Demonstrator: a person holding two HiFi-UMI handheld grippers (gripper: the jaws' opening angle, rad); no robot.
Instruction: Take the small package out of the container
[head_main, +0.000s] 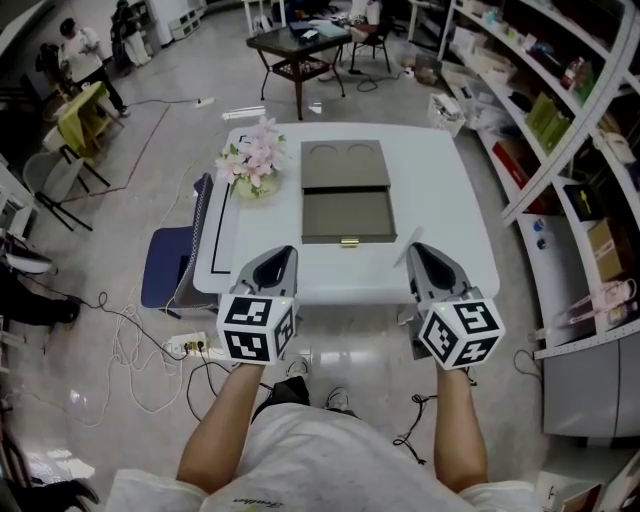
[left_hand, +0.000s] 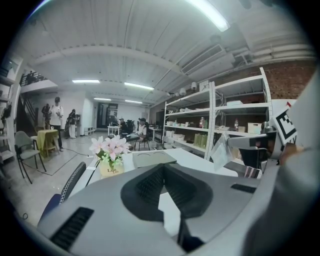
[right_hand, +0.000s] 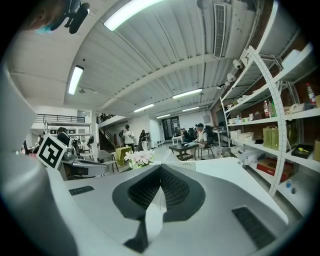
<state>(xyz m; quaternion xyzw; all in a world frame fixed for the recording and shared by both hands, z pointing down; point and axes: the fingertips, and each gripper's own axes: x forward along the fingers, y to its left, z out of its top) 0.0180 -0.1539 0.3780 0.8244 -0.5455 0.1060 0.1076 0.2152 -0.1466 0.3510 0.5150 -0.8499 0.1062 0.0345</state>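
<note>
We judge the removal done. The right gripper (right_hand: 159, 169) pinches the small package (left_hand: 220, 150), clear of the open container (head_main: 345, 215). The left gripper (left_hand: 162, 167) is pressed together, empty. Only set-down may remain.

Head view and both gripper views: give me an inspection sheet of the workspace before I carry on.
Surface: white table, carrying the container and flowers.
Job's things: container open, lid folded back, nothing seen inside; small package, clear, out of the container.
Clutter: flower pot left of the lid.
Grippers: left gripper shut, nothing between its jaws; right gripper shut on the small package; both at the table's near edge.
Cables: power strip and loose cables on the floor, lower left.
Surroundings: shelves on the right; people far left.
</note>
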